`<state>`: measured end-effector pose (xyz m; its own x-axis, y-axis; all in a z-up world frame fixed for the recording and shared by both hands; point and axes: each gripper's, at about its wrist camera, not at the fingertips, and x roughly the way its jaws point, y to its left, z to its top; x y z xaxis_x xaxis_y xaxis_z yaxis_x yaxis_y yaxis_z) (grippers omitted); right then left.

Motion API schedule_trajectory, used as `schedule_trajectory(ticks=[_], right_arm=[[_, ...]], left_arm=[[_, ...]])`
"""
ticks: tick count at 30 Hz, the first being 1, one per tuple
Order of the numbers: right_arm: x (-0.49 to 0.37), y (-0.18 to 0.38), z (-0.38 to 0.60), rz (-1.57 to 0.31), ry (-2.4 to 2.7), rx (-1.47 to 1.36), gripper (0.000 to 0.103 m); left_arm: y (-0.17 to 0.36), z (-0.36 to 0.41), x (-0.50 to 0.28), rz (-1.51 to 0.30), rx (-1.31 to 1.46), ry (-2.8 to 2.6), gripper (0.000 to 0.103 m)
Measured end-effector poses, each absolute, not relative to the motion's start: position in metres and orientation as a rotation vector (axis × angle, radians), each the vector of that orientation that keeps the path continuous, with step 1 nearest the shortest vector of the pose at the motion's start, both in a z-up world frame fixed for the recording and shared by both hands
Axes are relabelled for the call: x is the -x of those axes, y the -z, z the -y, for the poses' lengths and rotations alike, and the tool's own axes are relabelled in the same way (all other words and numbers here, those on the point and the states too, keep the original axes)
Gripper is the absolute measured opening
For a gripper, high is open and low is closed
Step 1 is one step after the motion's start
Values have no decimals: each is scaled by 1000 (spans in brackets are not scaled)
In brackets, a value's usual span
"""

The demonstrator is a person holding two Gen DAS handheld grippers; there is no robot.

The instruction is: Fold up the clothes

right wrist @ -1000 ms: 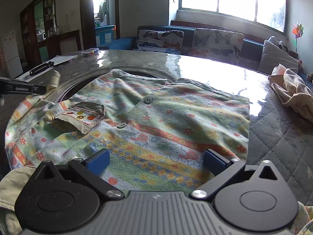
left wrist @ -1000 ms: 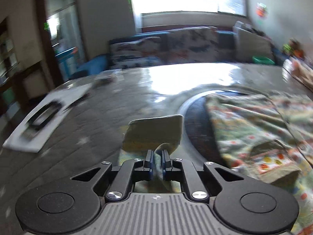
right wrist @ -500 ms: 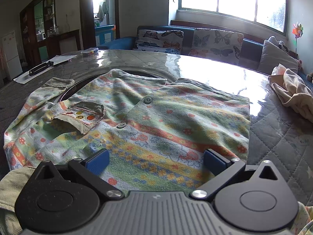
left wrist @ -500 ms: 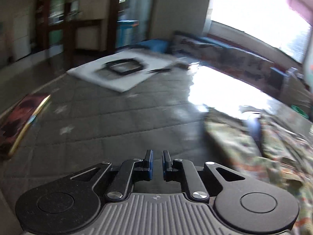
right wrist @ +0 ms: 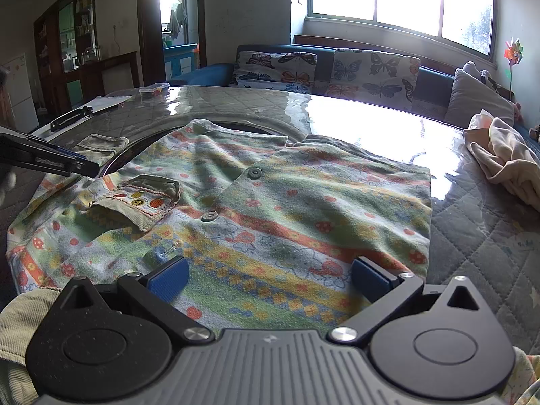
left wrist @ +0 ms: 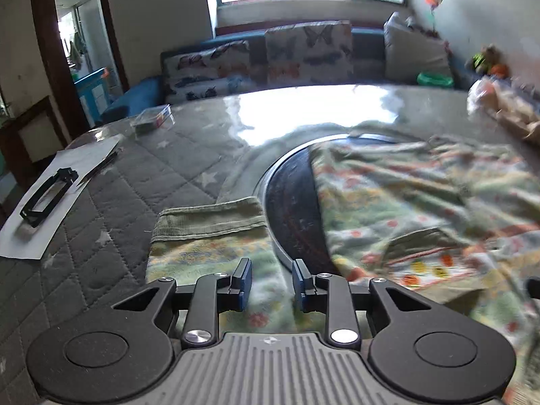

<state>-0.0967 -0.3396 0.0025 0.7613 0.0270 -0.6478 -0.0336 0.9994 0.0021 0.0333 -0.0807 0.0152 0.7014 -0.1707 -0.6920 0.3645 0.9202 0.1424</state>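
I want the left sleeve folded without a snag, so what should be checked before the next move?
1. Left tongs open: ok, the blue pads stand apart with nothing between them.
2. Left tongs lined up with the sleeve: ok, the sleeve lies just ahead of them.
3. Sleeve cuff lying flat: ok, stretched out on the table cover.
4. Right tongs free: ok, open wide above the shirt, holding nothing.
5. Chest pocket flat: not ok, its top edge gapes open.
6. Right sleeve position: cannot tell, no view shows it clearly.
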Motion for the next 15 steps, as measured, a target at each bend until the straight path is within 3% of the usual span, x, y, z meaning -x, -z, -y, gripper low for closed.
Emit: schedule_trajectory(ticks=[2,3,6,15], right_arm=[[97,-2,340,-705,-33,10,103],[97,-2,340,-705,-33,9,103],[97,-2,340,-705,-33,9,103],[98,-3,340,-704,-33,10,103]], left_arm=[[-14,81,-36,-729,-295,303,24],[-14,73,-33,-729,-280,282,10],[-15,40,-18,-730,-213,198,3],[-18,-57,27,-725,-12,-55,2]])
